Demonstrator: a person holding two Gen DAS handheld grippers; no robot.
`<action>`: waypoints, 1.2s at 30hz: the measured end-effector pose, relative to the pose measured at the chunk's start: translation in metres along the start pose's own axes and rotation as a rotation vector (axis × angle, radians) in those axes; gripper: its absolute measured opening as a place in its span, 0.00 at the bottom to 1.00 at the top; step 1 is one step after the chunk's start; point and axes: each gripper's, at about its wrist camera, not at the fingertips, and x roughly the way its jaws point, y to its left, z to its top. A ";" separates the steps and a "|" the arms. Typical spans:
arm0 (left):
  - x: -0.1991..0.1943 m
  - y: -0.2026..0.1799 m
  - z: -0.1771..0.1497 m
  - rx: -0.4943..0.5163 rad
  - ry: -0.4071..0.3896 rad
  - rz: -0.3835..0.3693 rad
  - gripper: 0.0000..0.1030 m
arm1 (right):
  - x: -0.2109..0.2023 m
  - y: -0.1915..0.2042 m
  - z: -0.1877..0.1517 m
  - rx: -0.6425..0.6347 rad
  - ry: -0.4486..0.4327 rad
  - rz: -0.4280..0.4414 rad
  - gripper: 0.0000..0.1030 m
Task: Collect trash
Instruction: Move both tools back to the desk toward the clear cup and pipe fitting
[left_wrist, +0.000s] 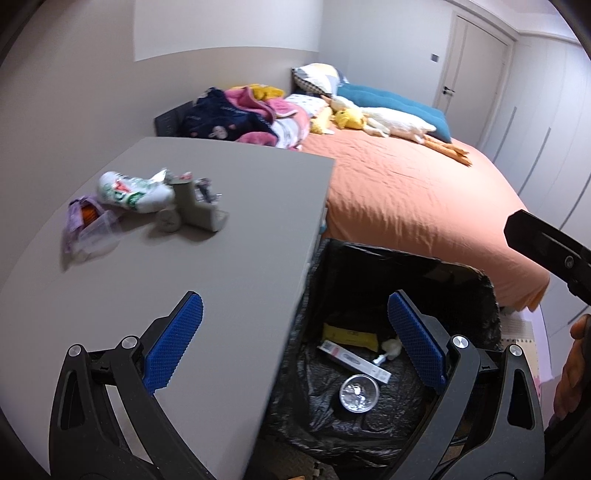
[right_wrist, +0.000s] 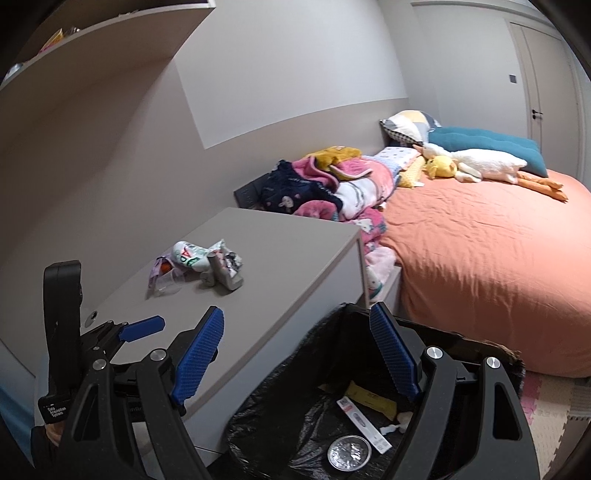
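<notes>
A pile of trash lies on the grey tabletop (left_wrist: 229, 266): a white crumpled wrapper (left_wrist: 133, 190), a purple packet with a clear cup (left_wrist: 86, 227) and a grey plastic piece (left_wrist: 199, 212). The pile also shows in the right wrist view (right_wrist: 199, 264). A bin lined with a black bag (left_wrist: 476, 295) stands beside the table and holds a foil cup (left_wrist: 359, 393), a white box (left_wrist: 351, 360) and a yellow packet (left_wrist: 349, 336). My left gripper (left_wrist: 295, 325) is open and empty over the table edge and bin. My right gripper (right_wrist: 297, 332) is open and empty over the bin (right_wrist: 280, 402).
A bed with an orange sheet (left_wrist: 417, 192) lies behind the bin, with piled clothes (left_wrist: 251, 114), pillows and plush toys (left_wrist: 391, 122). A grey wall runs left of the table. A shelf (right_wrist: 92, 40) hangs above. A door (left_wrist: 476, 66) is at the far right.
</notes>
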 end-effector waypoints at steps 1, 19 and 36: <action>0.000 0.007 0.000 -0.009 0.002 0.009 0.94 | 0.004 0.003 0.001 -0.002 0.005 0.008 0.79; 0.017 0.094 0.004 -0.138 0.012 0.143 0.94 | 0.084 0.054 0.012 -0.063 0.108 0.095 0.79; 0.043 0.165 0.006 -0.285 0.023 0.222 0.94 | 0.166 0.079 0.018 -0.087 0.220 0.170 0.42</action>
